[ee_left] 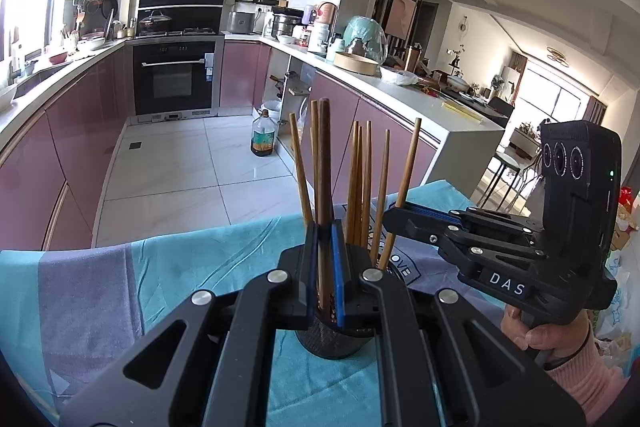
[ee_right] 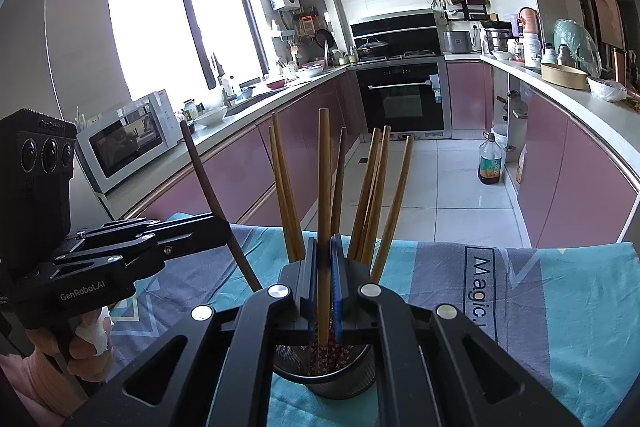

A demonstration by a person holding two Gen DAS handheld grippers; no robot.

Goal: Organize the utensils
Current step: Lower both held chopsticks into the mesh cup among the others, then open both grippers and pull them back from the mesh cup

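Note:
A dark mesh utensil cup [ee_left: 334, 341] [ee_right: 324, 379] stands on a teal and grey cloth [ee_left: 120, 287] [ee_right: 560, 307] and holds several wooden chopsticks [ee_left: 360, 187] [ee_right: 376, 195]. My left gripper [ee_left: 325, 267] is shut on a dark brown chopstick [ee_left: 325, 163], upright over the cup; it also shows in the right wrist view [ee_right: 212, 195], tilted, in the left gripper [ee_right: 230, 227]. My right gripper [ee_right: 324, 275] is shut on a light wooden chopstick [ee_right: 324, 179] whose lower end is in the cup. The right gripper also shows in the left wrist view [ee_left: 394, 213], gripping that chopstick [ee_left: 408, 167].
The table edge lies just beyond the cup, with tiled kitchen floor [ee_left: 180, 179] past it. Pink cabinets and counters run along both sides, with an oven [ee_right: 404, 99] at the far end, a microwave [ee_right: 128, 139] on the left counter and an oil bottle [ee_left: 263, 137] on the floor.

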